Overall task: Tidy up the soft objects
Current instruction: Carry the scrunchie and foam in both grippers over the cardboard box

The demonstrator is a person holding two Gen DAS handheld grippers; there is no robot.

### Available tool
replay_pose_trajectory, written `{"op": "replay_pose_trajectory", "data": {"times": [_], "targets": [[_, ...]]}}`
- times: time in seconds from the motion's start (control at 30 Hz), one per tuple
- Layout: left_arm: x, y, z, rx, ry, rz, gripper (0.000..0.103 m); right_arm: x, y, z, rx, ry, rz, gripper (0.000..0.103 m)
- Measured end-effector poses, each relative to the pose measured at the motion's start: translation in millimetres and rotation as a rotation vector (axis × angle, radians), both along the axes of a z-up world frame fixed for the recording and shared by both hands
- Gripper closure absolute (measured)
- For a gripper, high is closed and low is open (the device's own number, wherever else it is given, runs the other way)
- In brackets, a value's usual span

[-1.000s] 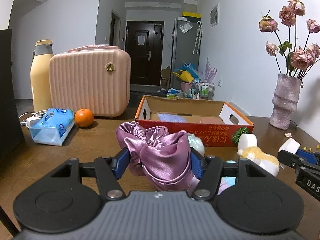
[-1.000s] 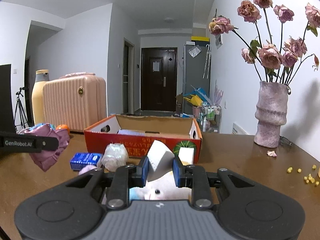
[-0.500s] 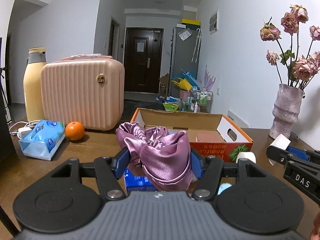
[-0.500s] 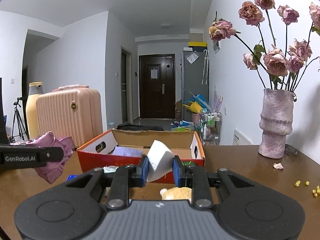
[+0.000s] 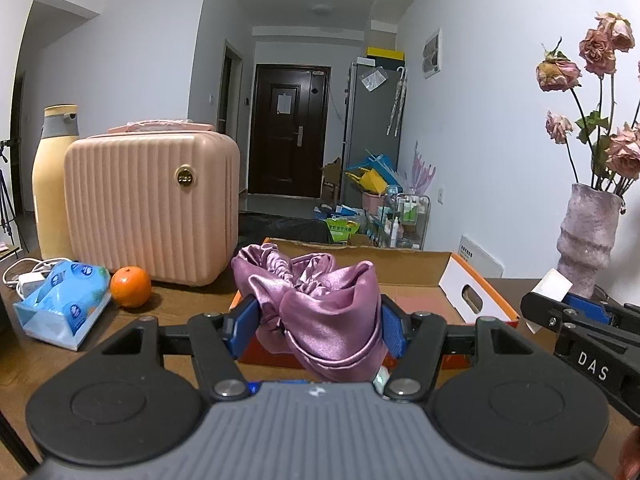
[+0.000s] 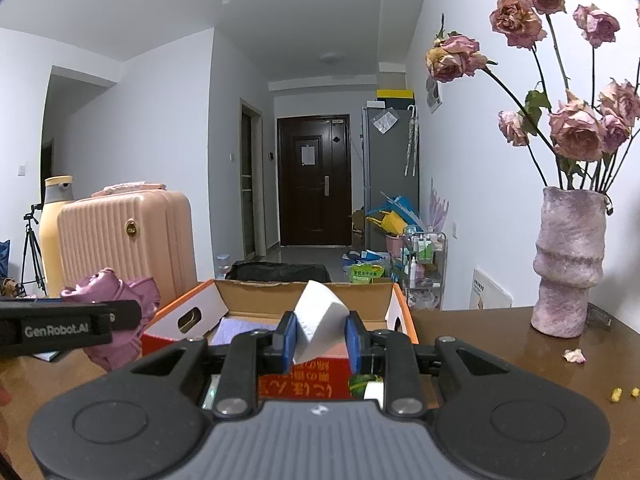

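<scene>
Both grippers have come up off the table and closer to the cardboard box (image 6: 400, 312) since a second ago; the toys and blue packet under them have dropped almost out of sight. The left gripper (image 5: 318, 316) stands about half open, its pads pressed on a bunched purple satin bonnet (image 5: 320, 308). The right gripper (image 6: 320, 336) is nearly closed on a white foam block (image 6: 318, 320), I think a sponge, though the view is too poor to be sure. The box lies at twelve o'clock from each, the pink case (image 5: 152, 208) at ten, the vase (image 6: 568, 260) at two. This looks like the carry step. Next, each load should pass over the near wall before the jaws let go.
</scene>
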State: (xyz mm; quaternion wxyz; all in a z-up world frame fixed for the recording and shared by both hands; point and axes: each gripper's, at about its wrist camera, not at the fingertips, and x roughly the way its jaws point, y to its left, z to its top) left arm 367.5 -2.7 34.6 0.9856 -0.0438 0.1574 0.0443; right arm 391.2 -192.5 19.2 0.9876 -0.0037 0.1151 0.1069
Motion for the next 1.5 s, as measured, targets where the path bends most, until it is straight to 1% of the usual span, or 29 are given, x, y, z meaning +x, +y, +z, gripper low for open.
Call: {"op": "replay_pose_trajectory", "data": {"times": [0.37, 0.97, 1.23, 1.37, 1.5], "targets": [[40, 2, 0, -0.01, -0.005, 0.03, 0.039, 42, 6, 4, -0.03, -0.014, -0.005, 0.077], [90, -2, 1, 0.001, -0.025, 0.044, 0.039, 99, 5, 13, -0.07, 0.006, -0.012, 0.077], [112, -6, 1, 0.008, -0.032, 0.052, 0.039, 118, 9, 18, -0.093, 0.031, -0.002, 0.077], [121, -8, -2, 0.011, -0.031, 0.06, 0.039, 131, 10, 20, -0.096, 0.063, 0.01, 0.077], [131, -9, -6, 0.021, -0.026, 0.067, 0.039, 144, 17, 16, -0.129, 0.094, 0.02, 0.077]]}}
